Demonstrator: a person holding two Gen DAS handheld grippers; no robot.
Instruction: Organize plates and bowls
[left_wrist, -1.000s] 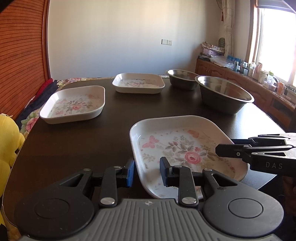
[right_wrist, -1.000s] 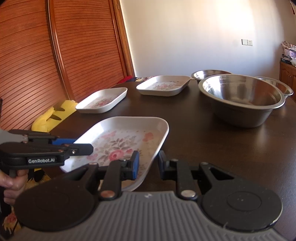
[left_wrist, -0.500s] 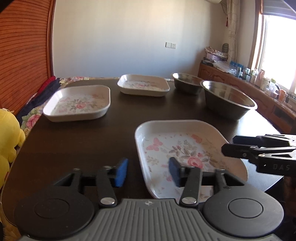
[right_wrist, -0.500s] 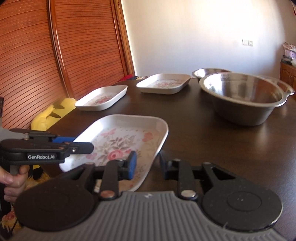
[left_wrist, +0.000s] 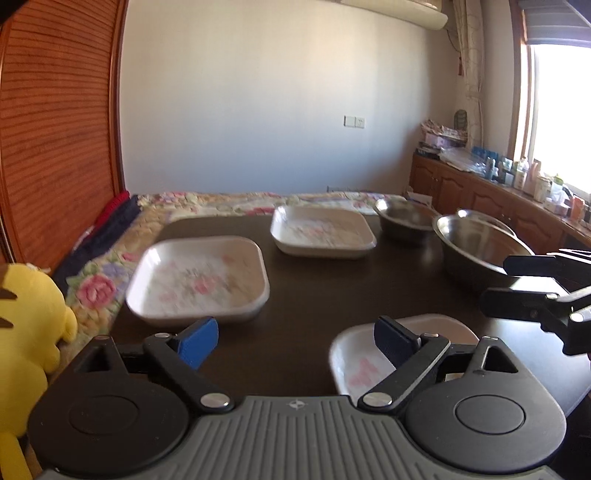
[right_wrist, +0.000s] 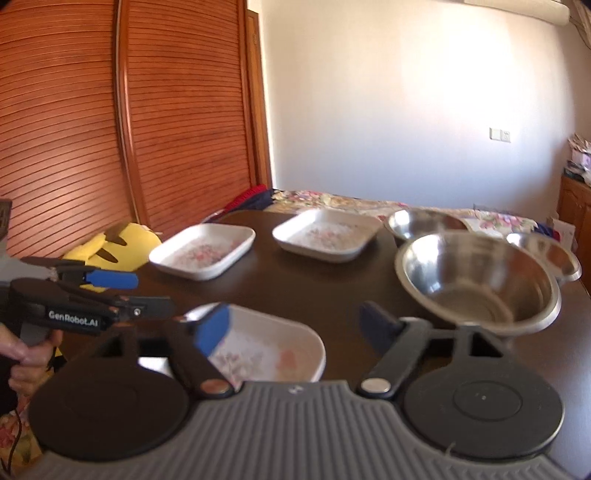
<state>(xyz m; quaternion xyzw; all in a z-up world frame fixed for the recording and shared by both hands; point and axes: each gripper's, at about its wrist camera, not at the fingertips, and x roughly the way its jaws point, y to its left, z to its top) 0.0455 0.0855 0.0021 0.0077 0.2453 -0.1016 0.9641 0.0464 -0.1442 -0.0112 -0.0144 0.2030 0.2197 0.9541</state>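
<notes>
The left tongs (left_wrist: 297, 341) point slightly downward with their jaws opening wide and nothing between the blue pads. The right tongs (right_wrist: 295, 326) tilt the same way, jaws also opening and empty. A hand (right_wrist: 26, 356) grips the left tongs' handle.

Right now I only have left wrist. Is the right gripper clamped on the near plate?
Observer: No. In the right wrist view the right gripper has its jaws opening with nothing pinched between the pads. The near plate lies on the table.
Operator: Steel bowls: I only make out two clearly.
Observer: Three. There is the big bowl, a smaller bowl behind it, and a third bowl tucked behind the big one's right side.
</notes>
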